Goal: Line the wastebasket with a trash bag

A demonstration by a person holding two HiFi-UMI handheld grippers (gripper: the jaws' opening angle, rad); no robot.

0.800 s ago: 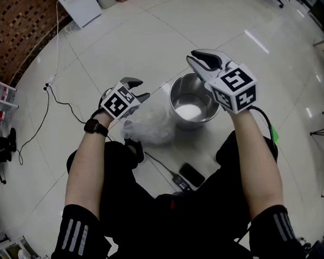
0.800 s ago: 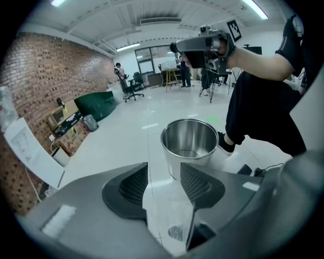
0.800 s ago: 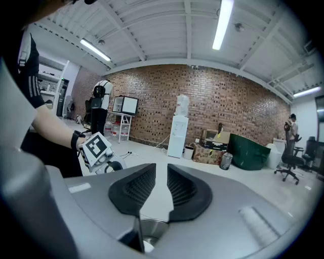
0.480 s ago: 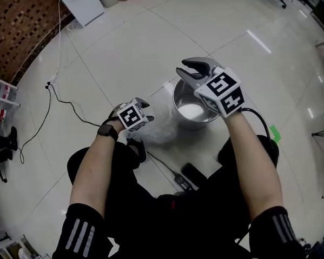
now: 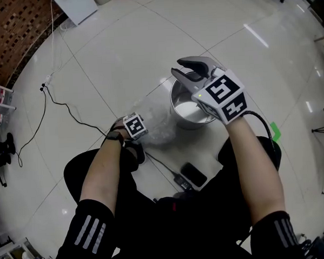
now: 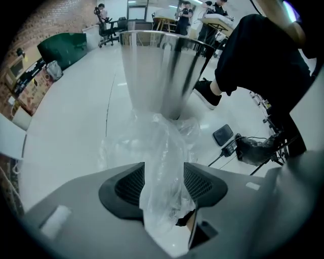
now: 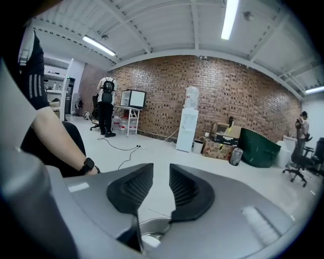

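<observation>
- My left gripper (image 6: 163, 174) points steeply down at the floor (image 5: 120, 52), in front of my left knee
- Its 2 jaws stand wide apart, as wide as I see them go, and the trash bag (image 6: 162, 146) rises between them
- The crumpled clear film fills the gap from one ribbed pad to the other, but it looks loose there, not pinched flat
- The rest of the bag lies in a loose heap on the white tiles, and in the left gripper view its far edge reaches the foot of the wastebasket (image 6: 157, 71)
- The wastebasket is a shiny metal pail, it stands upright on the floor, and in the head view the bag is just at its left side
- No part of the bag is over the rim or inside; the bottom of the pail shows pale and bare
- My right gripper (image 5: 176, 66) is held up in the air above the wastebasket and points only slightly down
- Its 2 jaws are a narrow gap apart and there is nothing between them; in the right gripper view a piece of the metal rim shows below the pads
- A dark phone (image 5: 192, 174) lies on the floor between my knees, with a cable (image 5: 163, 164) beside it, well apart from the bag
- There is a black watch (image 5: 115, 137) on my left wrist
</observation>
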